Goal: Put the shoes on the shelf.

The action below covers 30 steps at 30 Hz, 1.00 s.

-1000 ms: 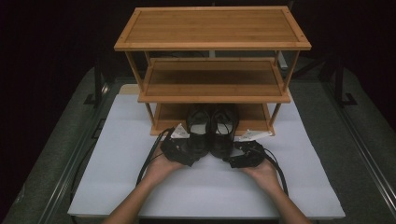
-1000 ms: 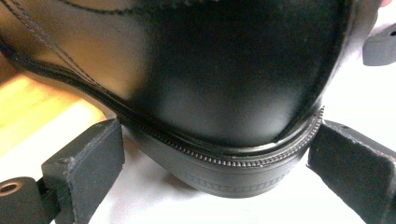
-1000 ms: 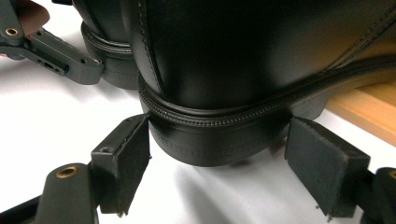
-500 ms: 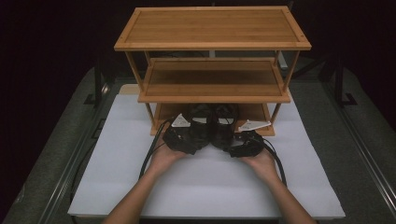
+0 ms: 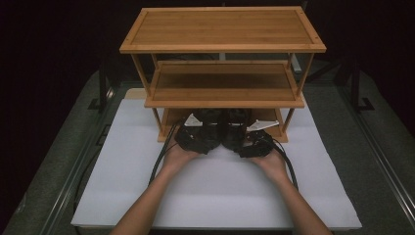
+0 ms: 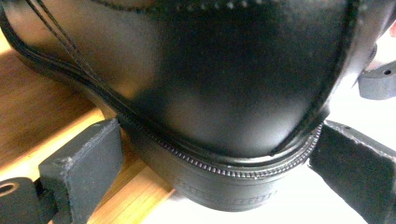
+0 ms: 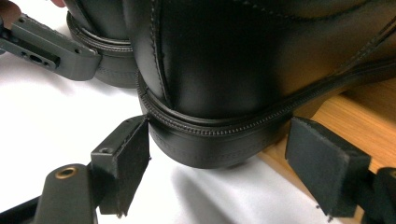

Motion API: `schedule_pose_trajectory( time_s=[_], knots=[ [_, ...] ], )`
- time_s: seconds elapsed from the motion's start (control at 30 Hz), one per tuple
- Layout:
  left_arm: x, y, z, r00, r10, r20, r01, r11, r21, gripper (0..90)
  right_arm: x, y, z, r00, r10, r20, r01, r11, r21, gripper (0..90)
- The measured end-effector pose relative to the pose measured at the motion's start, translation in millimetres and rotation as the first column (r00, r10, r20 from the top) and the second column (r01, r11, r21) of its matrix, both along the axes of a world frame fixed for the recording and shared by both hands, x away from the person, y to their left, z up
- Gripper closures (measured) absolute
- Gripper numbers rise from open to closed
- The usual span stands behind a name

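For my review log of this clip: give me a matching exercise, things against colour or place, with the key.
Things:
1. top shelf
2. left shoe
3. white mat
4. left gripper

Descriptions:
A. black leather, heel overhanging the bottom board
B. bare bamboo surface
C. jaws on either side of a heel
D. spread under the rack

Pairs: 1-B, 2-A, 3-D, 4-C

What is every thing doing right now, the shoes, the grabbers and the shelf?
Left shoe: upright, heel between the jaws, partly on the bottom shelf.
Right shoe: upright, heel sticking out past the shelf edge.
Left gripper: open, jaws either side of the heel.
Right gripper: open, jaws either side of the heel.
Wooden rack: standing upright; top and middle shelves bare.
White mat: lying flat under the rack.
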<state>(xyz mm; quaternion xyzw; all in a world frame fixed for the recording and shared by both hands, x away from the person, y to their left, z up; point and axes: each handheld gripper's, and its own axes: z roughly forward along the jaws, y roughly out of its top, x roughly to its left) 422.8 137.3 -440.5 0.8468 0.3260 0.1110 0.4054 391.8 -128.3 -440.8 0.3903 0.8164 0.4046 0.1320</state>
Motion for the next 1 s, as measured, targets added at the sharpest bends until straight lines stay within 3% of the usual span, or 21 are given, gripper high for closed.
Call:
schedule_pose_trajectory(
  time_s=[0.33, 0.4, 0.57, 1.0],
  knots=[
    [9.2, -4.9, -7.2, 0.9996, 0.030, 0.000, -0.030, 0.9993, -0.021, 2.7, 11.2, -1.1, -0.5, 0.9986, 0.005, 0.052, -0.002, 0.999, -0.052, 22.6],
    [9.4, -7.3, -8.4, 0.9991, 0.042, 0.005, -0.042, 0.9984, -0.039, 2.7, 13.5, -2.5, -1.4, 0.9990, 0.002, 0.045, 0.000, 0.999, -0.046, 22.5],
    [12.5, -9.0, -9.4, 0.9986, 0.052, -0.003, -0.052, 0.9981, -0.032, 2.7, 19.4, -5.1, -3.6, 0.9990, -0.003, 0.045, 0.005, 0.999, -0.043, 24.3],
    [11.4, -3.9, -6.9, 0.9996, 0.024, 0.017, -0.024, 0.9995, -0.020, 4.1, 18.4, -8.0, -2.3, 0.9989, -0.017, 0.044, 0.017, 1.000, -0.016, 26.8]
  ],
)
